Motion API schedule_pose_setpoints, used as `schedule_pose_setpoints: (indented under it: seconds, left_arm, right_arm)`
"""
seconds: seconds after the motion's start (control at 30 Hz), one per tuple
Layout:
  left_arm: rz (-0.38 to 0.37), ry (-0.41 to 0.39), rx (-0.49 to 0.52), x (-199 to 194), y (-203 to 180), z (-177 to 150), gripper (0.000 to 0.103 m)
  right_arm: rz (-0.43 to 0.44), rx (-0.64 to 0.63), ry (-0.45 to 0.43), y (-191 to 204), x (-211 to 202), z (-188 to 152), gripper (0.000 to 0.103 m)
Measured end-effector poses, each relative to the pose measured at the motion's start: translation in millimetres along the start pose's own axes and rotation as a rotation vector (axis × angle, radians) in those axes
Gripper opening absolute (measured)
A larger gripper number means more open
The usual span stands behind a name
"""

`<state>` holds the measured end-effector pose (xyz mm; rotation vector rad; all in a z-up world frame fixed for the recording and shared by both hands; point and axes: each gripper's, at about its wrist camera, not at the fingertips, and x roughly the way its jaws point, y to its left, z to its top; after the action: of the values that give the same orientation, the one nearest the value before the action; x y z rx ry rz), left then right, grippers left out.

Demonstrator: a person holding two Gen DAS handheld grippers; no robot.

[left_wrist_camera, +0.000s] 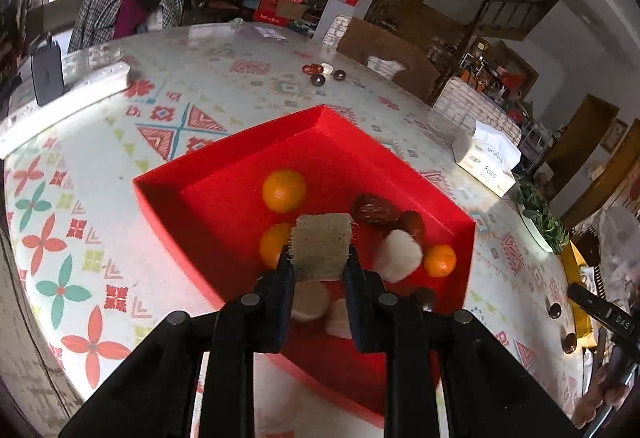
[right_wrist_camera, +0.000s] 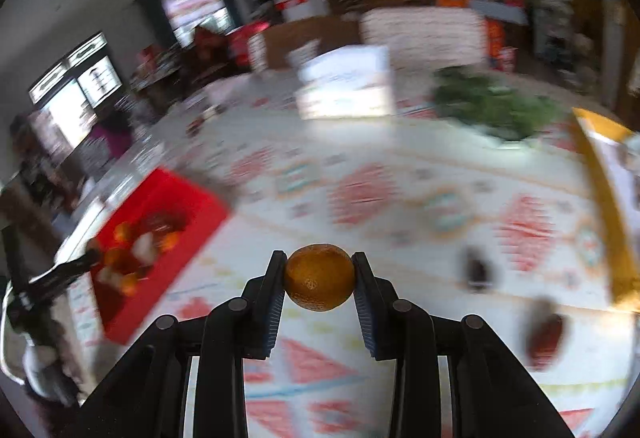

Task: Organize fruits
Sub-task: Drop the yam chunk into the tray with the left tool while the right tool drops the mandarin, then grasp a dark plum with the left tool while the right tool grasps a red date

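In the left wrist view my left gripper (left_wrist_camera: 320, 258) is shut on a pale, square wafer-like block (left_wrist_camera: 322, 244), held above a red tray (left_wrist_camera: 168, 194). The tray holds several oranges (left_wrist_camera: 284, 190), dark red dates (left_wrist_camera: 374, 209) and white pieces (left_wrist_camera: 398, 254). In the blurred right wrist view my right gripper (right_wrist_camera: 320, 274) is shut on a small orange (right_wrist_camera: 320, 277) above the patterned tablecloth (right_wrist_camera: 400, 198). The red tray (right_wrist_camera: 200, 214) lies far to its left, and the left gripper's black body (right_wrist_camera: 60, 274) reaches in beside it.
Dark dates (right_wrist_camera: 546, 334) lie loose on the cloth at the right. A tissue box (left_wrist_camera: 486, 166), a green plant (left_wrist_camera: 540, 214) and a yellow tray (right_wrist_camera: 600, 190) stand further right. Small round items (left_wrist_camera: 320, 72) sit far across the table. People are seated behind it.
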<state>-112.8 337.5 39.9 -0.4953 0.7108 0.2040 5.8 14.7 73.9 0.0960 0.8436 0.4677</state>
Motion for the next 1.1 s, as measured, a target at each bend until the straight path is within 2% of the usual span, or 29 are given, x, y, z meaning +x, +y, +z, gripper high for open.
schedule_pose_setpoints:
  seconds: [0.2,0.37,0.47,0.63,0.83,0.93,1.0,1.1]
  left_arm:
    - [-0.005,0.018,0.003,14,14,5,0.022]
    - [-0.023,0.017,0.010,19,15,10,0.022]
    - [-0.038,0.014,0.023,20,11,11,0.022]
    - [-0.091,0.009,-0.004,20,11,13,0.043]
    - [-0.138,-0.005,-0.063,9,17,16,0.047]
    - [-0.127,-0.051,-0.076,-9,19,19,0.061]
    - [-0.122,-0.067,-0.075,-17,18,19,0.062]
    - [-0.126,-0.063,-0.065,-23,15,17,0.063]
  right_arm:
    - [0.096,-0.108,0.096,87,64,21,0.036]
    - [0.167,-0.141,0.170,143,114,37,0.036]
    - [0.178,-0.152,0.209,166,140,44,0.036]
    - [0.171,-0.160,0.259,187,178,52,0.037]
    - [0.180,-0.133,0.206,192,172,68,0.038]
    - [0.171,-0.156,0.148,191,149,72,0.044]
    - [0.168,-0.159,0.106,184,129,69,0.051]
    - [0.151,-0.158,0.078,166,101,56,0.054]
